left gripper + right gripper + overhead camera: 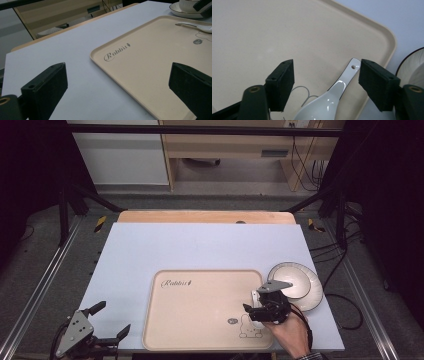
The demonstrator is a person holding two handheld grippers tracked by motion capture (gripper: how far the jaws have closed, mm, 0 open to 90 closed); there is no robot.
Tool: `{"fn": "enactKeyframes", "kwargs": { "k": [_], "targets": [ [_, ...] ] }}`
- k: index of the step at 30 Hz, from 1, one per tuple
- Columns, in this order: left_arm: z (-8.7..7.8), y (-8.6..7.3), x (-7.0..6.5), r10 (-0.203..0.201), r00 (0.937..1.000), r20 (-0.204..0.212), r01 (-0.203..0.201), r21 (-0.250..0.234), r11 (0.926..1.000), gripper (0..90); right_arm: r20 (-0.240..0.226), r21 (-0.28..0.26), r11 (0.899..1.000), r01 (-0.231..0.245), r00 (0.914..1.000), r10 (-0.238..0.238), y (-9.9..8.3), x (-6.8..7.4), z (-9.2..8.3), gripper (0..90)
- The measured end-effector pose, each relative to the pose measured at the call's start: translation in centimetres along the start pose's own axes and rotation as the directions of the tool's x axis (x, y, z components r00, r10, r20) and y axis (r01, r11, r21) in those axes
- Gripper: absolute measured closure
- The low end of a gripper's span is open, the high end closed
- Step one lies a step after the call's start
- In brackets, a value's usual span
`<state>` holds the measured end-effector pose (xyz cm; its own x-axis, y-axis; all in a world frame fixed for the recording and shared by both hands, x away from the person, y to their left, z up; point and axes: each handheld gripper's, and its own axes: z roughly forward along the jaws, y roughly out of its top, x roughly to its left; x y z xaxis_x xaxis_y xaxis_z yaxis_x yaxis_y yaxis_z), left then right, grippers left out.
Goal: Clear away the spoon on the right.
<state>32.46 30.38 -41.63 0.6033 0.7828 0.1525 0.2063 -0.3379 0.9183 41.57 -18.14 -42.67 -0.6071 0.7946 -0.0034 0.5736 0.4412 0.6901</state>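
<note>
One beige tray [200,320] is carrying one white ceramic spoon [329,100] near its right edge; one dark-rimmed plate [300,282] is sitting just right of the tray. The right gripper [261,312] is hovering over the spoon, jaws apart astride it, while the left gripper [102,327], jaws wide apart, is waiting left of the tray.

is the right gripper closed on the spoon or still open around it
Open. In the right gripper view the right gripper stands with jaws wide apart either side of the white spoon, which lies on the beige tray with gaps on both sides.
</note>
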Motion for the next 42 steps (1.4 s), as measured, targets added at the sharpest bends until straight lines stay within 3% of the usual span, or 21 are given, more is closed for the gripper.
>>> {"fn": "enactKeyframes", "kwargs": {
  "k": [4, 12, 35, 42],
  "targets": [
    [0.0, 0.0, 0.0, -0.001, 1.0, 0.001, 0.001, -0.001, 1.0, 1.6, 0.018, -0.009, 1.0, 0.002, 0.9998, -0.002, -0.3, 0.1, -0.6, 20.9],
    [0.0, 0.0, 0.0, -0.001, 1.0, 0.0, 0.001, 0.0, 1.0, 1.6, 0.002, -0.066, 0.998, -0.007, 1.0, 0.007, -0.9, 0.1, -2.0, 11.4],
    [0.0, 0.0, 0.0, -0.004, 1.0, 0.0, 0.004, -0.001, 1.0, 1.6, 0.073, -0.189, 0.982, 0.02, 0.9973, -0.006, -3.0, 0.2, -5.8, 2.4],
    [0.0, 0.0, 0.0, -0.006, 1.0, 0.001, 0.006, -0.002, 1.0, 1.6, 0.082, -0.217, 0.976, 0.006, 0.9965, 0.013, -4.0, 0.1, -6.6, 2.0]
  ]
}}
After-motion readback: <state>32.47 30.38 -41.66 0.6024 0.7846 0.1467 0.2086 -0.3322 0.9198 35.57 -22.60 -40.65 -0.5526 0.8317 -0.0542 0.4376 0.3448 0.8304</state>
